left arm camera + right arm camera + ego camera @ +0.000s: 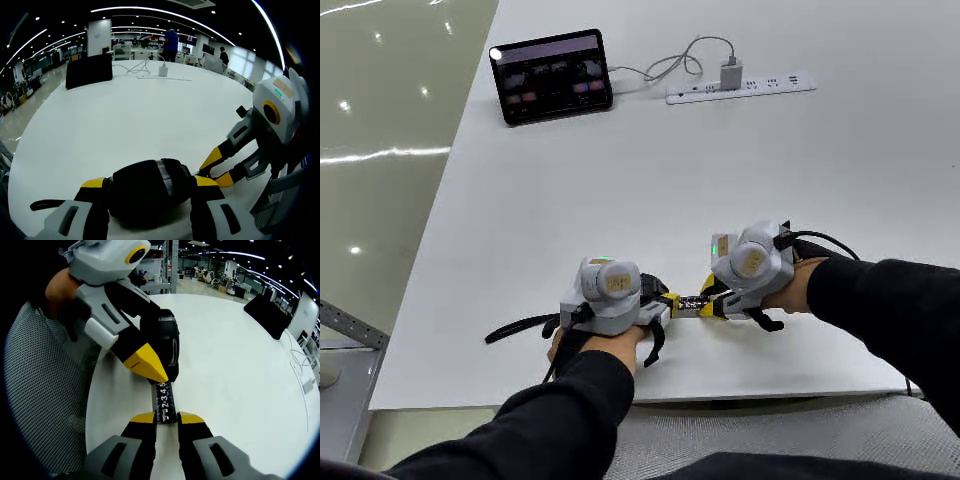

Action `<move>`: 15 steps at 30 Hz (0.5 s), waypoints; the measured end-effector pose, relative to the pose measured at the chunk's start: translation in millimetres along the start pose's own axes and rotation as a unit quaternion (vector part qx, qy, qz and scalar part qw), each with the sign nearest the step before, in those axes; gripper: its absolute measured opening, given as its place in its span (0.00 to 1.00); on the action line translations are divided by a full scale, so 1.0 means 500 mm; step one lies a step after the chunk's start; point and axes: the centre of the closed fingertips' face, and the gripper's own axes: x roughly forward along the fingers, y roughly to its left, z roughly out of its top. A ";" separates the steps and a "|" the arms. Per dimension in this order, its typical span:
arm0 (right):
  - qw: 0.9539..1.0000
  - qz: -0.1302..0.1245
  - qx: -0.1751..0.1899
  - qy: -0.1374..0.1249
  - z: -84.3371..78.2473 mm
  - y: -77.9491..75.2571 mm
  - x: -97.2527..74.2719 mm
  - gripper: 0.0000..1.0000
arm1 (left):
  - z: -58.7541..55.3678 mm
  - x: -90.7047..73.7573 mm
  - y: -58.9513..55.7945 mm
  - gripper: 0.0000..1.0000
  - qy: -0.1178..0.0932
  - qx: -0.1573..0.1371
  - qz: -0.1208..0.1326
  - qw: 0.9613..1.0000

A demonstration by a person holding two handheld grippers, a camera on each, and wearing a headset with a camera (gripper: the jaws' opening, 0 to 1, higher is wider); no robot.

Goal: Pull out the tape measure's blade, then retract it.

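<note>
Where the tape measure [653, 287] sits: on the white desk [720, 180] close to its front edge, between the two tools.
left tool [150, 184]: jaws clamped on the black tape measure from both sides, yellow tips against it; a hand holds the tool from behind.
blade [162, 399]: a short stretch is out, running low over the desk toward the right tool; white numerals 2 to 5 read along it in the right gripper view.
right tool [165, 418]: jaws closed on the blade's free end, one yellow tip at each edge.
spacing of the tools: tips near each other but apart, joined by the blade.
black strap [515, 327]: lies on the desk on the left tool's side away from the blade.
far end of the desk: a tablet [551, 75] propped up with its screen lit; beside it a white power strip [740, 87] with a charger [731, 72] plugged in.
</note>
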 end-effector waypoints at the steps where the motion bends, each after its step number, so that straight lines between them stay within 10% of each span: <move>1: 1.000 0.002 0.007 0.000 -0.002 0.000 -0.001 0.12 | 0.000 0.000 0.000 0.62 0.000 0.000 0.000 1.000; 15: 1.000 0.007 0.006 -0.009 -0.002 0.001 0.001 0.11 | 0.000 0.000 0.000 0.62 0.000 -0.003 -0.001 1.000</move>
